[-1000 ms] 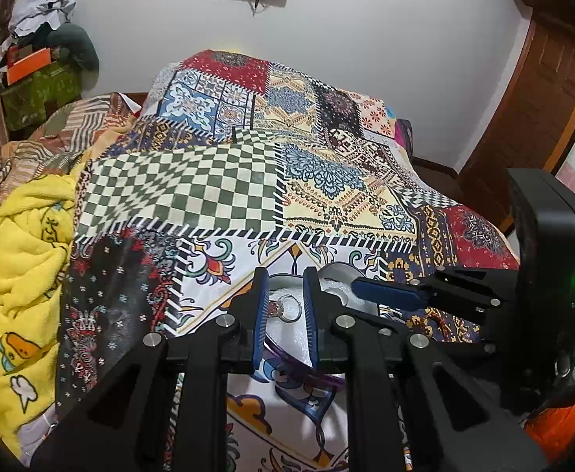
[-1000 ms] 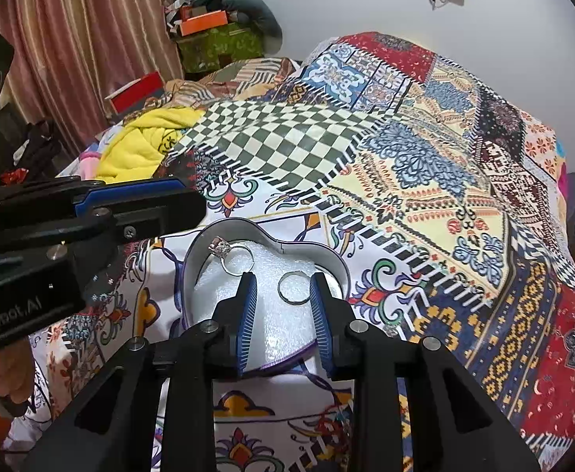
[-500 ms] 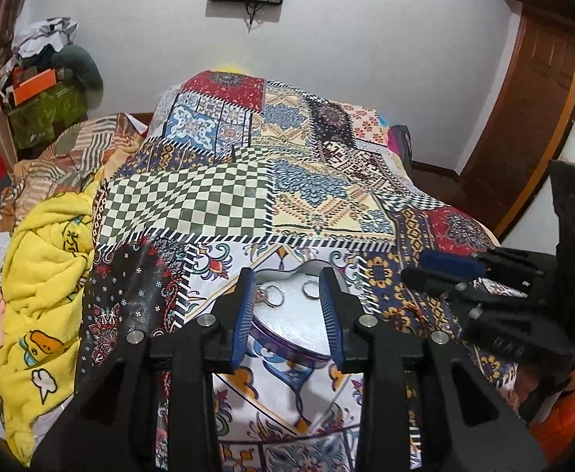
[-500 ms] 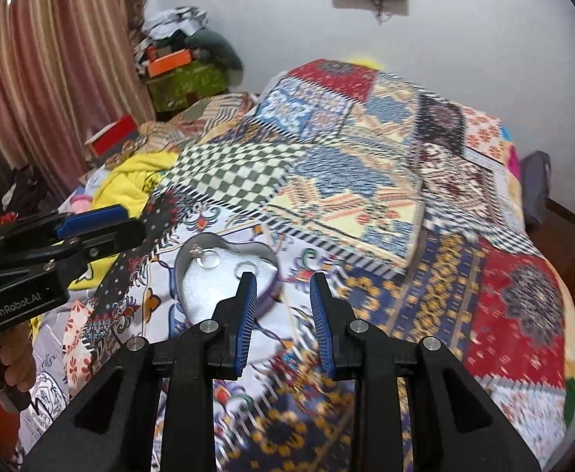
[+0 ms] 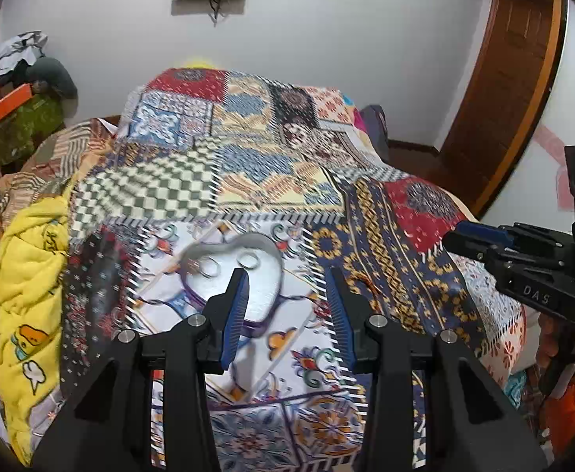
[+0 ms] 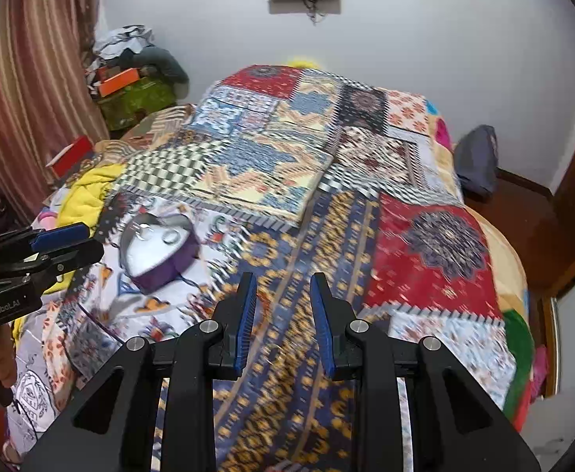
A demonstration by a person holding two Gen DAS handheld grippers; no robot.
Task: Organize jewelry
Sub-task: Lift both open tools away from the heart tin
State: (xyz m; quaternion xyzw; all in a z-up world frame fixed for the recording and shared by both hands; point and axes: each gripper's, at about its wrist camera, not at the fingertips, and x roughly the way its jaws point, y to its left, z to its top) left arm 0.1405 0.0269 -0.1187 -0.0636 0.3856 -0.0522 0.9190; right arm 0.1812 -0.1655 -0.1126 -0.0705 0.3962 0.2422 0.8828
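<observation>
Black left gripper (image 5: pixel 287 271): blue-padded fingers set wide apart, nothing between them; raised above the bed.
Left gripper seen from right camera (image 6: pixel 63 240): at the left edge, blue pad on top, a hand (image 6: pixel 0 358) on its grip below.
Black right gripper (image 6: pixel 281 277): blue-padded fingers parted, empty; it hangs over the blue-and-gold band of the quilt.
Right gripper seen from left camera (image 5: pixel 480 236): far right of the left tool, well apart from the box.
Heart-shaped purple jewellery box with pale lining (image 5: pixel 232 271): on the quilt just beyond the left gripper's left finger, which covers part of its near rim; in the right view (image 6: pixel 157 247) it sits ahead and to the left, well apart from the right tool.
Silver ring with a stone (image 5: pixel 205 265): lying in the box, left lobe.
Plain silver ring (image 5: pixel 249 260): in the box, right lobe, just beside the first, apart from it.
Patchwork quilt (image 5: pixel 271 181): covers the bed under both tools; motion blur softens the pattern.
Yellow blanket (image 5: pixel 32 259): bunched left of the box.
Wooden door (image 5: pixel 504 90): far right.
</observation>
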